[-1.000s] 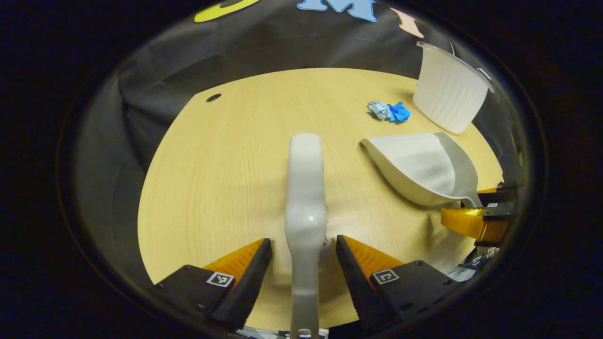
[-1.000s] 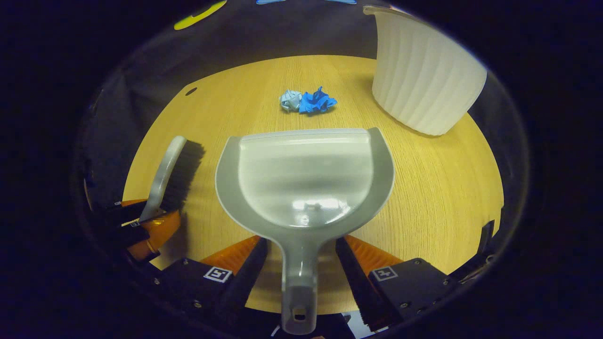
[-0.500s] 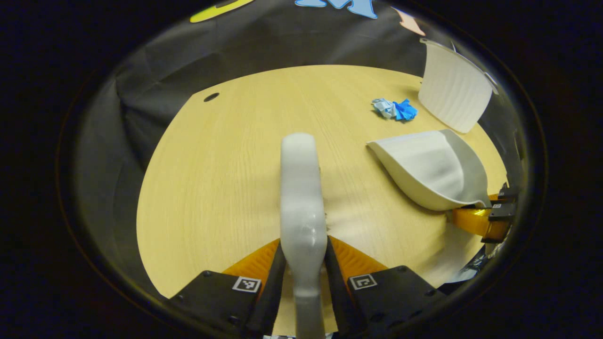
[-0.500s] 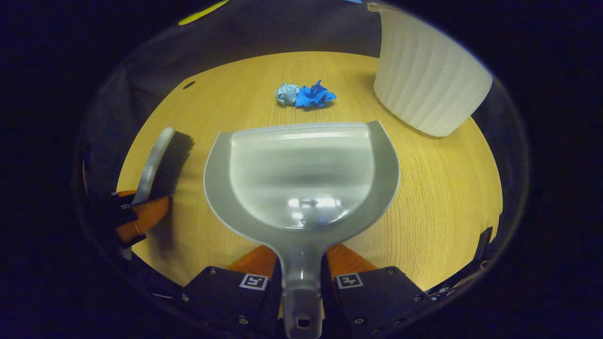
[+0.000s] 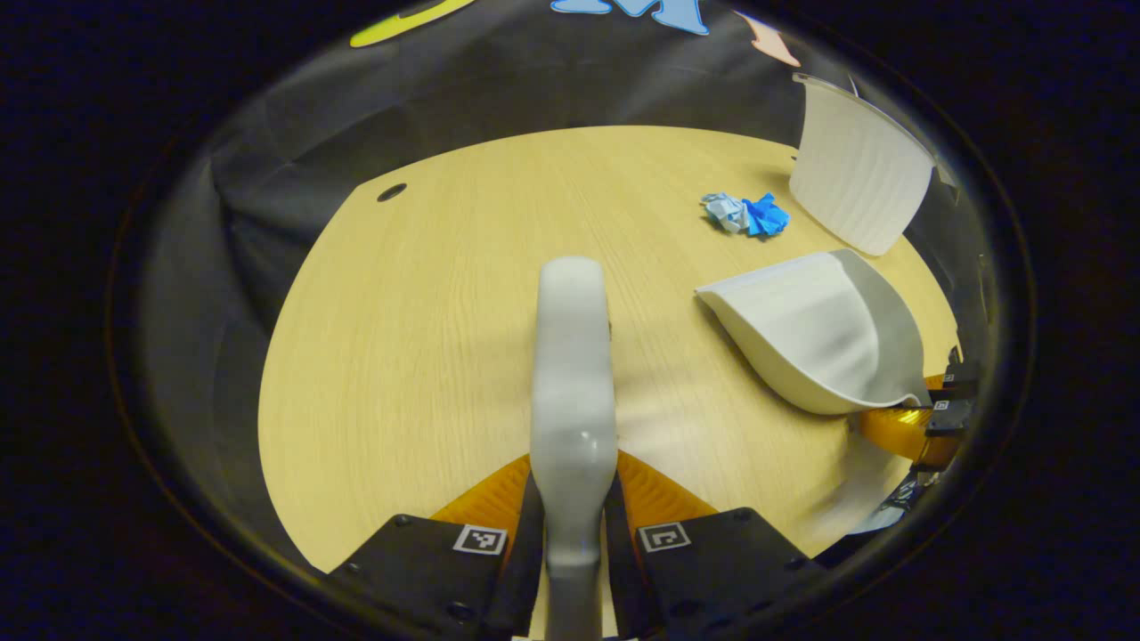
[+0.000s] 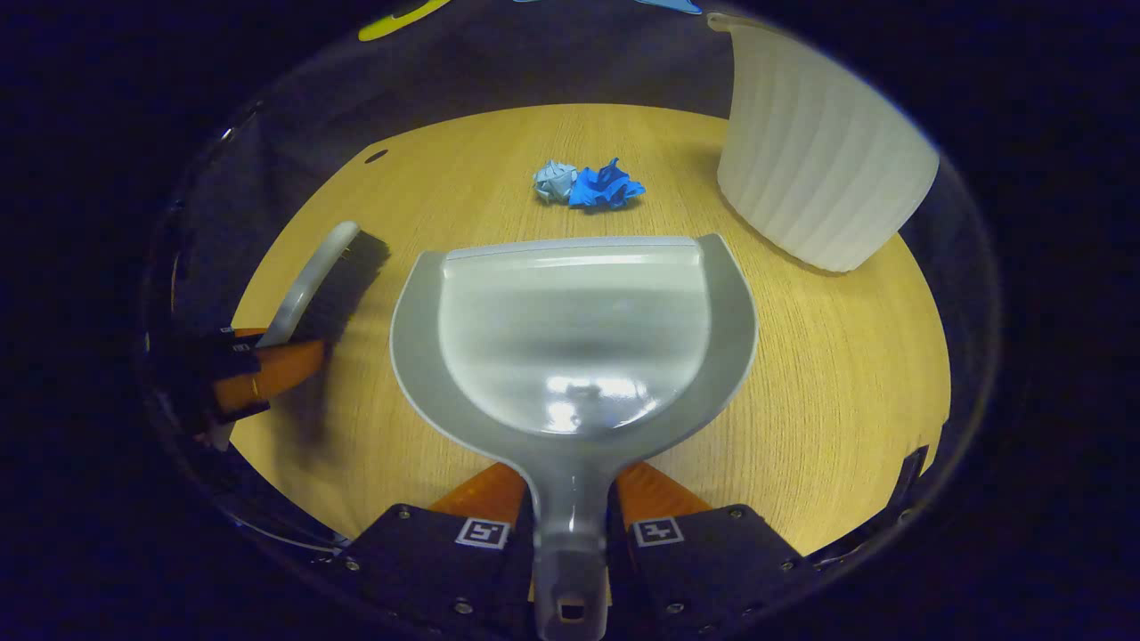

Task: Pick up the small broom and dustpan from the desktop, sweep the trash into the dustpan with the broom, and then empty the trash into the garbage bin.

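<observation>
right now my left gripper (image 5: 574, 512) is pinching the broom (image 5: 574, 356) by its handle, both fingers pressed to its sides, and the broom's long axis runs straight ahead from the gripper over the desktop (image 5: 419, 338). in the right gripper view i can see its dark bristles pointing toward the dustpan side. my right gripper (image 6: 570, 525) is clamped on the dustpan (image 6: 574, 329) by its handle, the pan stretching forward with its open lip facing away from me.

what matters next, i judge, is the trash (image 6: 588, 184): two crumpled wads, pale blue and bright blue, touching each other, lying just beyond the dustpan's lip and almost in line with its long axis. from the broom they lie ahead and off to the right, well apart, so the dustpan hand is the nearer one. the broom would have to swing round behind the wads to push them back toward the lip.

the garbage bin (image 6: 824, 156), white and ribbed, stands to the right of the trash, near the desktop's far edge.
</observation>
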